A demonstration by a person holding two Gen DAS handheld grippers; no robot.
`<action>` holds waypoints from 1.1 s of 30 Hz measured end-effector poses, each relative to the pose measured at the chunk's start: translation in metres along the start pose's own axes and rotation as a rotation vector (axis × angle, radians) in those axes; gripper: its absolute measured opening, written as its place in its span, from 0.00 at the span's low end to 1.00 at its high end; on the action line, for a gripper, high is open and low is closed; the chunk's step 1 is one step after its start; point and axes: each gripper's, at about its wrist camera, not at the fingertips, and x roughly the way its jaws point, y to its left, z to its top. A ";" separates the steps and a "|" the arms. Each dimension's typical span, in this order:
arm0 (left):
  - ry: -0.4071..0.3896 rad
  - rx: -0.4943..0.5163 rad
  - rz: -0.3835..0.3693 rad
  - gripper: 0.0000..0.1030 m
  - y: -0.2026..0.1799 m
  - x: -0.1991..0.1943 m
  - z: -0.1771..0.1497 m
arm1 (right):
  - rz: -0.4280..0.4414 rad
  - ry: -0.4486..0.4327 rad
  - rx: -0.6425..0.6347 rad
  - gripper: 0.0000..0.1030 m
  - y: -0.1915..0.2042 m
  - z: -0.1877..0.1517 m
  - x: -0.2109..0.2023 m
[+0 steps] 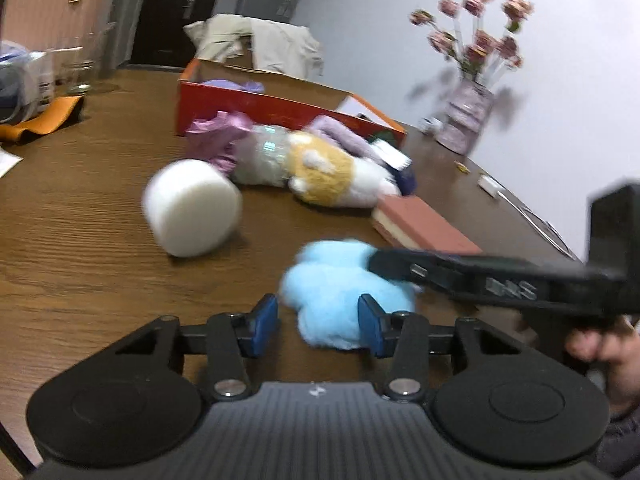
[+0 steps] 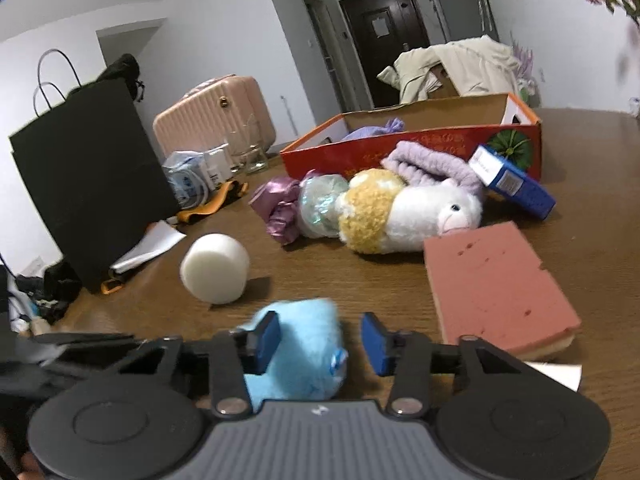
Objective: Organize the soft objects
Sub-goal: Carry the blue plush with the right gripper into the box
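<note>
Lying at 6 o'clock on the brown wood-grain table (image 2: 360, 280), the light blue fluffy plush (image 1: 344, 300) is closest to both cameras, soft and shaggy, edges blurred. Left gripper (image 1: 318, 322) jaws narrowed, blue pads either side of the plush's near lobe, right pad against fluff, left pad just clear; cannot tell if it is pinched. Right gripper (image 2: 320, 338) jaws narrowed too, plush between them, left pad on the fur, right pad apart from it. In the left view the right gripper comes in from 3 o'clock over the plush, a hand (image 1: 600, 352) behind it. White foam cylinder (image 2: 214, 268) at 10 o'clock, on its side. Pink sponge block (image 2: 496, 284) at 2 o'clock, flat, near the plush. Farther at 12 o'clock a white and yellow stuffed toy (image 2: 400, 212) lies on its side, with a shiny purple wad (image 2: 278, 210) at its left end, a lilac knit piece (image 2: 432, 162) behind, a blue box (image 2: 516, 180) at its right. Behind those, a red cardboard box (image 2: 400, 152), open, something lilac inside. Black paper bag (image 2: 92, 176) at 9 o'clock, glass jars (image 2: 254, 156) and pink suitcase (image 2: 216, 116) beyond. Vase of pink flowers (image 1: 468, 112) at 1 o'clock in the left view. White walls, dark door (image 2: 384, 40) far back.
</note>
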 end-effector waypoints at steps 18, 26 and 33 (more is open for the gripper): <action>0.061 -0.151 -0.192 0.36 0.010 0.018 0.007 | 0.006 -0.004 0.143 0.34 -0.011 -0.005 -0.001; -0.065 -0.076 -0.231 0.34 -0.008 0.005 0.096 | 0.035 -0.151 0.017 0.33 -0.008 0.089 -0.020; -0.100 -0.025 -0.197 0.34 -0.015 0.071 0.231 | -0.023 -0.192 -0.081 0.34 -0.038 0.217 0.022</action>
